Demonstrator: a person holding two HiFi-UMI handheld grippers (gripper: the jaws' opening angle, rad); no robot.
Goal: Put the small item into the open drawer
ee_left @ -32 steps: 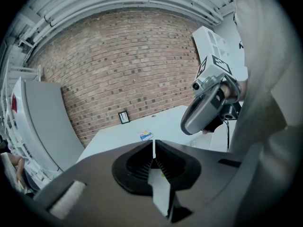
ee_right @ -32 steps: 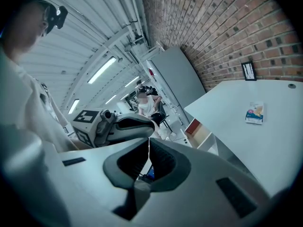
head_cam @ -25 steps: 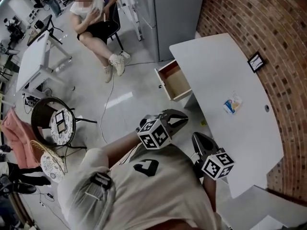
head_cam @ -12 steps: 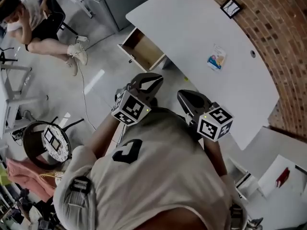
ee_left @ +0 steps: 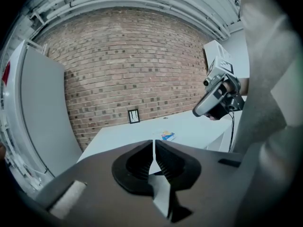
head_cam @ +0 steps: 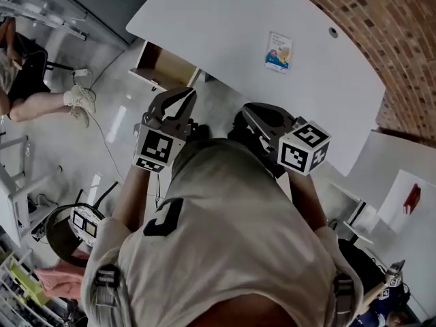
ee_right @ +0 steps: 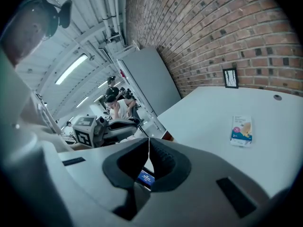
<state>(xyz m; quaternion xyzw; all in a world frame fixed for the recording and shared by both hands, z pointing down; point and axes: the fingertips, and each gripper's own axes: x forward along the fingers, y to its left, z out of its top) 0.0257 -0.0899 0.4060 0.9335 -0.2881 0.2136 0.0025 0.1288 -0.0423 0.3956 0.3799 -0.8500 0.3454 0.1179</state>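
Note:
The small item, a flat printed packet [head_cam: 278,51] [ee_left: 167,136] [ee_right: 241,130], lies on the white table [head_cam: 225,19]. The open wooden drawer [head_cam: 163,69] sticks out from the table's left end, and I see nothing in it. My left gripper [head_cam: 178,101] [ee_left: 154,143] hovers just short of the drawer, jaws shut and empty. To the right, at the table's near edge, my right gripper [head_cam: 262,118] [ee_right: 149,143] is held in the air, also shut on nothing. The packet is well beyond both.
A small framed picture [ee_left: 134,116] [ee_right: 230,77] stands at the table's back against the brick wall [head_cam: 381,19]. A cable hole [head_cam: 332,31] is near it. A seated person [head_cam: 27,80] and a round-seated chair [head_cam: 75,227] are on the floor at left.
The head view has swung round, so the table and drawer now lie higher and nearer. Both grippers have come closer to the table's edge, still shut.

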